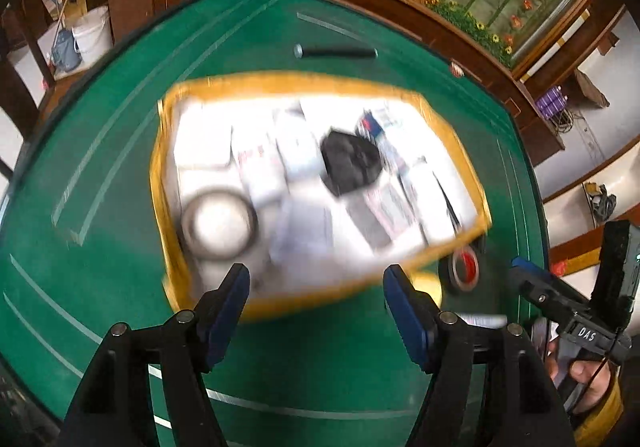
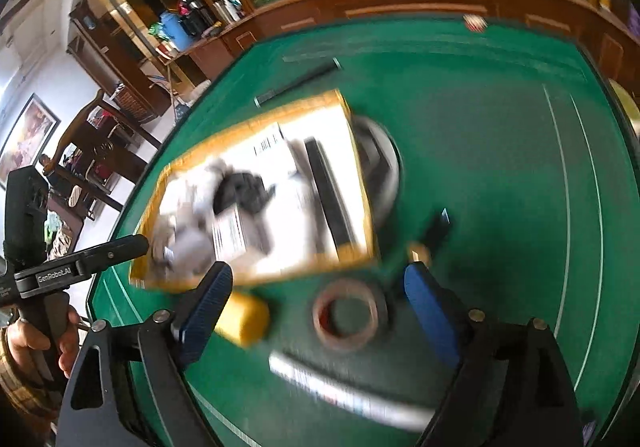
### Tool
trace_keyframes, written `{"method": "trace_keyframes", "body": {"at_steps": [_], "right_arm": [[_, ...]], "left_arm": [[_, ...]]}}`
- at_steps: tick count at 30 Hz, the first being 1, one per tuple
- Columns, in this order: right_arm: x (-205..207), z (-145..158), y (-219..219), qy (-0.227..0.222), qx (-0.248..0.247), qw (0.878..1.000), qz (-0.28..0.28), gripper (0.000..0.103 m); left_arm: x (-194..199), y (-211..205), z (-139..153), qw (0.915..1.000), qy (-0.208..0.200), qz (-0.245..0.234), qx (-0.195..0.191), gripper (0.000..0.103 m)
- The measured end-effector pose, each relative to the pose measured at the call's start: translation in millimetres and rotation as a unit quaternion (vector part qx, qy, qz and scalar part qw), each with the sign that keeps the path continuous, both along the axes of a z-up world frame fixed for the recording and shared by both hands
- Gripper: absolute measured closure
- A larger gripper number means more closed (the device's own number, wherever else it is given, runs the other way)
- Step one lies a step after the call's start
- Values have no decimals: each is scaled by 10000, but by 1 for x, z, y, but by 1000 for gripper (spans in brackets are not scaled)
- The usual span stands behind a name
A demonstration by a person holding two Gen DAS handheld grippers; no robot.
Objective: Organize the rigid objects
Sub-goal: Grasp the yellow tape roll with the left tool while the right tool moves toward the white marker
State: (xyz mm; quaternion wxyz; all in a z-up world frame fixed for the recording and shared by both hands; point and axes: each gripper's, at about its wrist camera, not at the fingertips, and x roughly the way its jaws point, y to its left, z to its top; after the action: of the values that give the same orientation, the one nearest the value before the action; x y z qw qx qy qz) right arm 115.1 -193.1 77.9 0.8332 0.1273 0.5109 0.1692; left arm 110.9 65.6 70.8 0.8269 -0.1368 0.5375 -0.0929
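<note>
Left gripper [image 2: 120, 247] at left edge, body lettered "GenRobot.AI" — jaws apart, nothing between. Yellow-rimmed box [image 2: 256, 127] at frame centre on green table [image 2: 500, 167], contents blurred; barcode label [image 2: 267, 143] inside, unreadable. Tape roll [image 2: 346, 313] lower centre. Right gripper [image 2: 320, 295] wide, empty; "DAS" printed on its body.

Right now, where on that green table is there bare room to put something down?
Free: the green table right of the yellow box, and the strip left of it. Crowded: the box's near corner, with tape roll and yellow block.
</note>
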Motion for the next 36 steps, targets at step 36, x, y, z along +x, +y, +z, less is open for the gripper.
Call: {"method": "trace_keyframes", "body": {"at_steps": [36], "right_arm": [[-113, -5, -44, -56, -11, 10000, -10, 16]], "left_arm": [[6, -132, -23, 9917, 8, -772, 1030, 24]]}}
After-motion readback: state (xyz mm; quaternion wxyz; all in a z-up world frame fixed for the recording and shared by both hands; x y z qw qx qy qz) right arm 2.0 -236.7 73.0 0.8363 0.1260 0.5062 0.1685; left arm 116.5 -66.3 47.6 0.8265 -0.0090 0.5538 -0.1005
